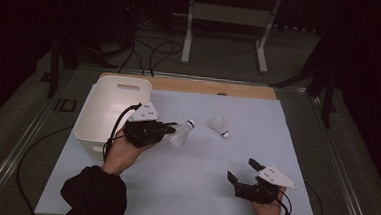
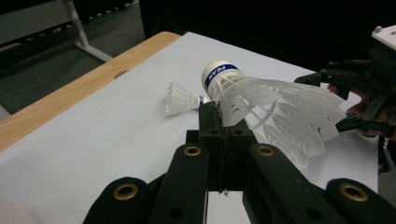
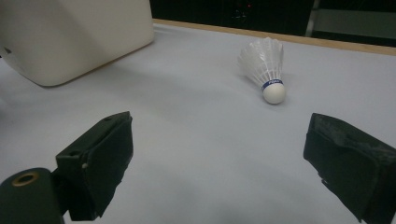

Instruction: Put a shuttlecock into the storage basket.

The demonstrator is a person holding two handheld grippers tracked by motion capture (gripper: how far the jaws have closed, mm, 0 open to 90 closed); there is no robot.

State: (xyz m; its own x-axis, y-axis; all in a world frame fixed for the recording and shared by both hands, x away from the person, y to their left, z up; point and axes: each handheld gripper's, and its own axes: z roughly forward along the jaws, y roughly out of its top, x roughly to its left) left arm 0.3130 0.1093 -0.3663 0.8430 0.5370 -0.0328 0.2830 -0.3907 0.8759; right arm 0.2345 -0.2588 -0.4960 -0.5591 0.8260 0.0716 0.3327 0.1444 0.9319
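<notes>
My left gripper [image 1: 169, 128] is shut on a white plastic shuttlecock [image 1: 182, 132] and holds it just right of the white tub [image 1: 109, 107]. In the left gripper view the jaws pinch the skirt of that shuttlecock [image 2: 275, 109], its blue-banded cork pointing away. A second shuttlecock [image 1: 219, 126] lies on its side on the white sheet, also seen in the left gripper view [image 2: 180, 99] and in the right gripper view [image 3: 266, 65]. My right gripper [image 1: 244, 171] stands open near the front right of the sheet, its jaws [image 3: 219, 163] wide apart with nothing between them.
The white tub [image 3: 70, 37] sits at the left of the sheet [image 1: 184, 177], which covers a wooden table [image 1: 210, 87]. A white metal stand [image 1: 228, 24] and loose cables are on the floor behind. My right gripper [image 2: 364, 100] shows far off in the left gripper view.
</notes>
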